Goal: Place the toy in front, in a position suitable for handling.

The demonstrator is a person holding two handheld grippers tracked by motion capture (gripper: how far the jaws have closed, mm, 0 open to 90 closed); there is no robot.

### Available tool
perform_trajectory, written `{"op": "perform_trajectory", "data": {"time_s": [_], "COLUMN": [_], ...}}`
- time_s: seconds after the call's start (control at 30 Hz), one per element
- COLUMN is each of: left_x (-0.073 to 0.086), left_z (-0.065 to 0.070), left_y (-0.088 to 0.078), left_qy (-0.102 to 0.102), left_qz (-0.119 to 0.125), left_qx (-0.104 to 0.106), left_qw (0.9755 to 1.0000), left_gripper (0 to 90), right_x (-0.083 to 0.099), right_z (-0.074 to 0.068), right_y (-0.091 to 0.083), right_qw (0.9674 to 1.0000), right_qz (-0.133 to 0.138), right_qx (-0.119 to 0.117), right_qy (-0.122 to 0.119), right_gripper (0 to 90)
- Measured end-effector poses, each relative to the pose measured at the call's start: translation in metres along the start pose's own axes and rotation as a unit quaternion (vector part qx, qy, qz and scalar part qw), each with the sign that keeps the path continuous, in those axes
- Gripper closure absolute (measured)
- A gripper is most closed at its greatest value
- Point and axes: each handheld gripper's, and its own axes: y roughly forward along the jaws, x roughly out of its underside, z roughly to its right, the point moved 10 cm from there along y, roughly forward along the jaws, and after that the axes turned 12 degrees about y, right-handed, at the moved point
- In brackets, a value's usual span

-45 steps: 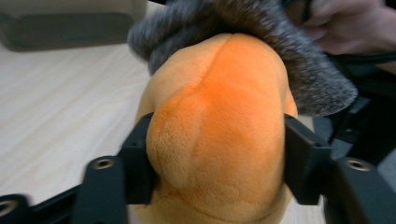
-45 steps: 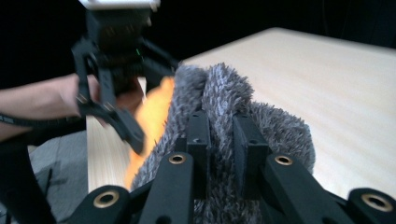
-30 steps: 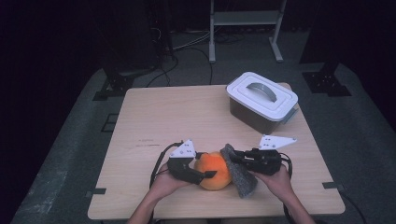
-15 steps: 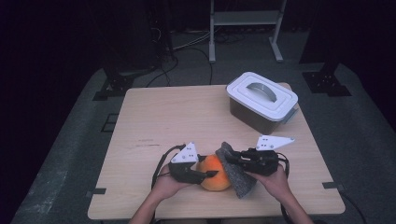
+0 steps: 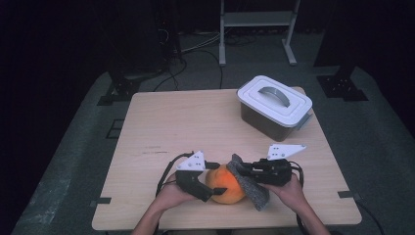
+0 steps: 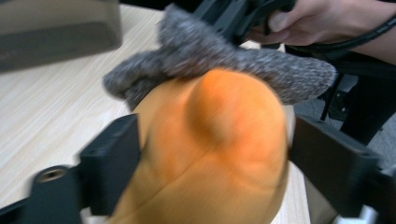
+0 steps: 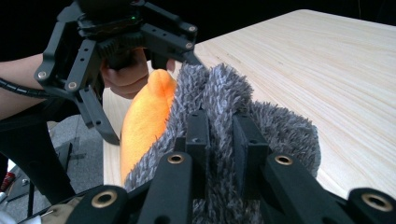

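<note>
A soft orange ball-like thing (image 5: pixel 227 188) rests on the table near its front edge. My left gripper (image 5: pixel 219 178) reaches in from the left, its jaws on either side of the orange thing (image 6: pixel 219 154). They have just been opening, and they stand wide and close to its sides without squeezing it. My right gripper (image 5: pixel 240 171) comes from the right, shut on a grey fuzzy cloth (image 5: pixel 252 188). The cloth (image 6: pixel 243 60) drapes over the far side of the orange thing. In the right gripper view, the cloth (image 7: pixel 285 135) bunches between the closed jaws of the right gripper (image 7: pixel 219 121).
A grey bin with a white handled lid (image 5: pixel 274 105) stands at the back right of the wooden table (image 5: pixel 186 122). The table's left and middle are bare wood. Dark floor, cables and a metal stand lie beyond the far edge.
The left gripper's jaws stand wider around the orange thing than half a second ago, when it looked squeezed. Both hands have stayed about where they were.
</note>
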Motion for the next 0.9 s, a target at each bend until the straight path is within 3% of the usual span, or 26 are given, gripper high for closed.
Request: {"op": "perform_trajectory", "data": {"time_s": [0.07, 0.13, 0.2, 0.27, 0.33, 0.4, 0.43, 0.5, 0.7, 0.8, 0.9], "left_x": [0.007, 0.009, 0.008, 0.006, 0.003, 0.002, 0.002, 0.004, 0.004, 0.004, 0.002], "left_z": [0.000, 0.002, 0.004, 0.010, 0.016, 0.018, 0.017, 0.014, 0.015, 0.017, 0.019], "left_y": [0.005, 0.008, 0.007, 0.007, 0.011, 0.012, 0.011, 0.008, 0.008, 0.010, 0.012], "left_qy": [-0.011, -0.006, 0.019, 0.054, 0.089, 0.111, 0.108, 0.100, 0.097, 0.094, 0.105], "left_qz": [-0.015, -0.012, -0.018, -0.020, -0.033, -0.045, -0.044, -0.040, -0.034, -0.030, -0.034], "left_qx": [0.010, 0.012, 0.008, 0.004, 0.001, -0.007, -0.008, -0.009, 0.004, 0.013, 0.013], "left_qw": [0.9998, 0.9998, 0.9996, 0.9983, 0.9955, 0.9928, 0.9931, 0.9941, 0.9947, 0.9950, 0.9938], "left_gripper": [9.8, 15.9, 30.8, 39.9, 41.7, 42.3, 42.9, 43.2, 41.5, 40.4, 40.1], "right_x": [0.001, 0.002, 0.001, -0.005, -0.012, -0.010, -0.008, -0.006, 0.006, 0.006, -0.003], "right_z": [0.002, 0.004, 0.003, -0.001, -0.011, -0.018, -0.018, -0.012, 0.010, 0.007, -0.007], "right_y": [-0.002, -0.003, -0.004, -0.006, -0.006, 0.000, 0.003, 0.002, -0.006, -0.007, -0.003], "right_qw": [1.0000, 1.0000, 1.0000, 0.9999, 0.9992, 0.9995, 0.9995, 0.9995, 0.9997, 0.9998, 0.9999], "right_qz": [-0.002, -0.003, -0.003, 0.011, 0.024, 0.008, 0.003, 0.004, -0.015, -0.012, 0.002], "right_qx": [0.001, 0.000, -0.003, -0.009, -0.030, -0.030, -0.027, -0.031, 0.007, 0.006, -0.010], "right_qy": [0.002, 0.006, 0.009, 0.008, 0.005, -0.009, -0.014, 0.003, 0.018, 0.018, 0.009], "right_gripper": [77.3, 77.1, 77.1, 77.2, 77.1, 77.1, 77.1, 77.2, 77.1, 77.2, 77.1]}}
